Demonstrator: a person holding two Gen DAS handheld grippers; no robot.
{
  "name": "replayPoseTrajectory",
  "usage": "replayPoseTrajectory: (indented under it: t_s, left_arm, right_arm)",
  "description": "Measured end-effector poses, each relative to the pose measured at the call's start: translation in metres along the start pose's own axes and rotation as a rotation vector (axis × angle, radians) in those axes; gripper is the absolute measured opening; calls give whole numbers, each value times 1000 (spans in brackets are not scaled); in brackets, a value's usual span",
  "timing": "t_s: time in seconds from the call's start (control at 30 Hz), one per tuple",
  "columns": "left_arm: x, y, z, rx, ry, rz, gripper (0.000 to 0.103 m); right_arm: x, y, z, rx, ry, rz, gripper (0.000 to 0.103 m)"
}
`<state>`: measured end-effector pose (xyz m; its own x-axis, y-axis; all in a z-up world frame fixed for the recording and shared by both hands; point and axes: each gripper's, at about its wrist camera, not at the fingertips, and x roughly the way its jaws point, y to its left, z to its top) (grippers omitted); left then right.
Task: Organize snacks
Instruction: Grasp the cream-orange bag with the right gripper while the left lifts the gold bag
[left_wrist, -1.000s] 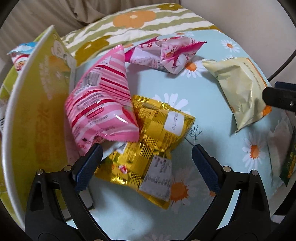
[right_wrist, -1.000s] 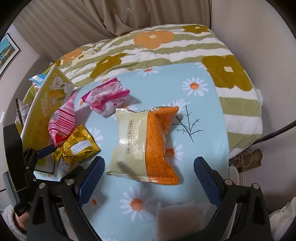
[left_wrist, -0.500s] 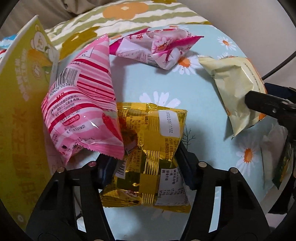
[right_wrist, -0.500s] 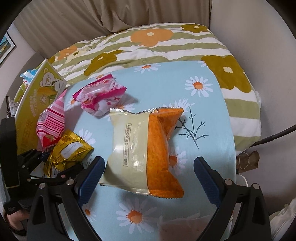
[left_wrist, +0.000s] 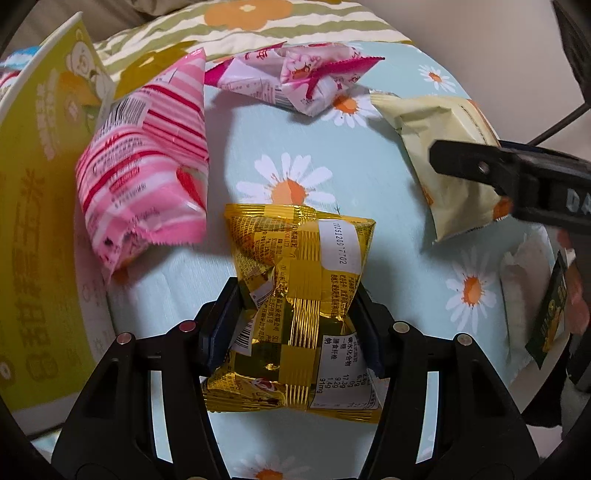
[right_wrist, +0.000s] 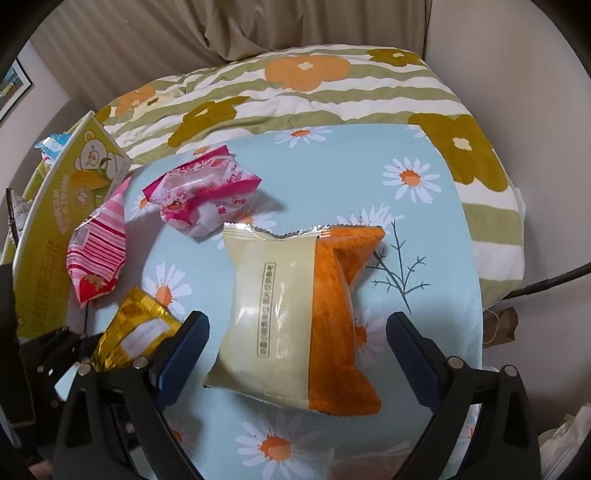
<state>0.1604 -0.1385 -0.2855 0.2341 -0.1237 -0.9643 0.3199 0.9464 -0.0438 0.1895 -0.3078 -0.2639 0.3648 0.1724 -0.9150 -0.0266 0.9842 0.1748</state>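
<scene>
My left gripper is shut on a gold foil snack pack, pinching its middle above the daisy-print tabletop. The same pack shows in the right wrist view at the lower left. My right gripper is open, its jaws either side of a cream and orange snack bag lying flat. A pink striped pack leans on the yellow box. A pink and white pack lies at the far side.
A bed with a green striped flower quilt lies beyond the table. More snacks sit at the table's right edge. A black cable runs off to the right.
My left gripper closed on the gold pack and drew it out from under the pink striped pack. My right gripper moved closer over the cream and orange bag.
</scene>
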Motion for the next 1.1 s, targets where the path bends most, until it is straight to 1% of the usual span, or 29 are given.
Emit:
replayPoseTrajectory:
  t_s: [0.1,0.17,0.2,0.27,0.43,0.57,0.73,0.83,0.97,1.1]
  left_arm:
    - [-1,0,-3,-10,-5,-5,54]
    - [-1,0,-4,-17,-9,-6,54]
    - [-2,0,-5,-22,-10,-7,54]
    - [-3,1,-7,-36,-14,-12,54]
    - [-7,0,-10,-61,-25,-19,54]
    - [-16,-4,-13,-77,-41,-25,53]
    - [-37,-11,-16,-92,-75,-32,53]
    - [-58,-14,-16,-114,-113,-34,53]
    - [-95,-16,-16,-144,-186,-32,53]
    - [-136,-7,-16,-193,-261,-25,53]
  right_arm:
    - [6,2,3,-6,12,2,90]
    - [10,3,4,-9,18,3,83]
    - [11,4,3,-10,22,3,81]
    - [17,5,2,-14,39,-4,72]
    - [16,8,-2,-34,32,-18,62]
    - [6,6,-5,-31,19,8,61]
    - [-21,7,-7,-45,-21,18,61]
    - [-39,8,-6,-54,-49,28,61]
    - [-71,15,-2,-74,-98,55,60]
    - [-101,28,5,-120,-148,82,60]
